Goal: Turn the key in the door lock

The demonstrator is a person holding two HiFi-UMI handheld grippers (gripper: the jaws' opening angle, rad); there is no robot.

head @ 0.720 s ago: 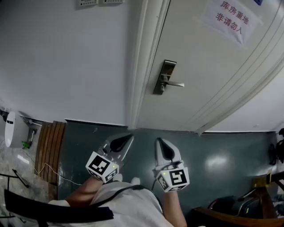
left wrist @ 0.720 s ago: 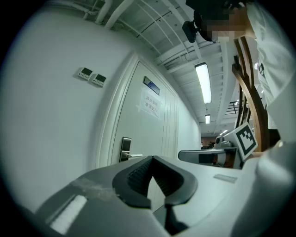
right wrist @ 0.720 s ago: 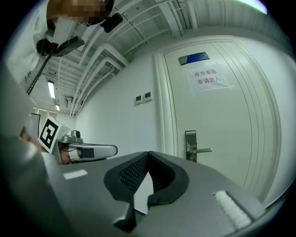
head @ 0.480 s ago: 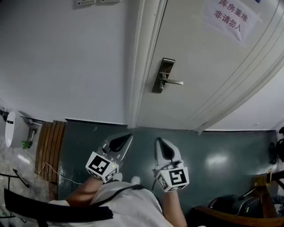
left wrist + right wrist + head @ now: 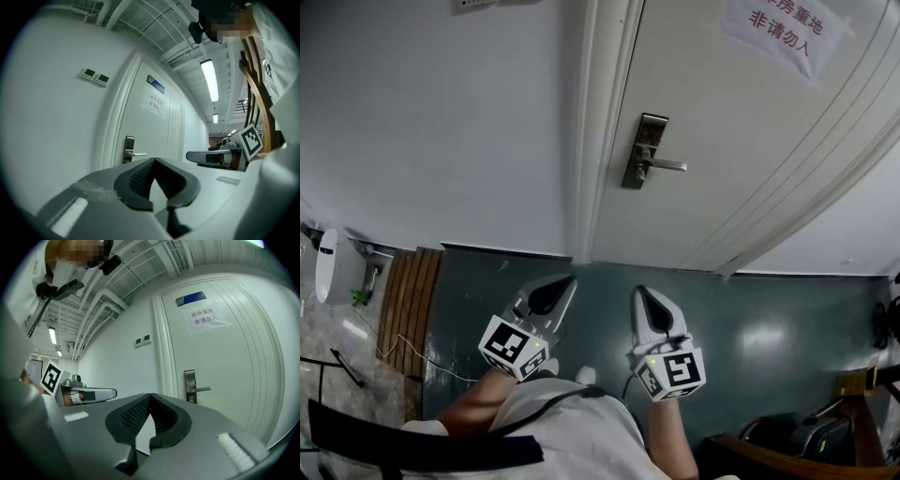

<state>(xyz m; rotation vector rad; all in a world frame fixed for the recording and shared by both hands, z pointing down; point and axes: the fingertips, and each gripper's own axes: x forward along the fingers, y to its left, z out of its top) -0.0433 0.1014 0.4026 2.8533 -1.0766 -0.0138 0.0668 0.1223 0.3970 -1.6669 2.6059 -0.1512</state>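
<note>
The door sign (image 5: 209, 317) reads 库房重地 非请勿入, and you hold your left gripper (image 5: 566, 280) and right gripper (image 5: 639, 293) level, facing the door (image 5: 741, 169) (both claws closed tip to tip, gripping nothing).

Off-white panelled door (image 5: 741, 150); silver metal lock plate w/ lever (image 5: 645, 150). White paper notice (image 5: 778, 33), red characters. Blue rectangular sign (image 5: 191, 298). Dull teal floor (image 5: 769, 328). Grey plastic left gripper (image 5: 562, 283) & right gripper (image 5: 641, 295): black ribbed pads (image 5: 138, 178), white marker cubes (image 5: 514, 347) w/ black squares.
</note>
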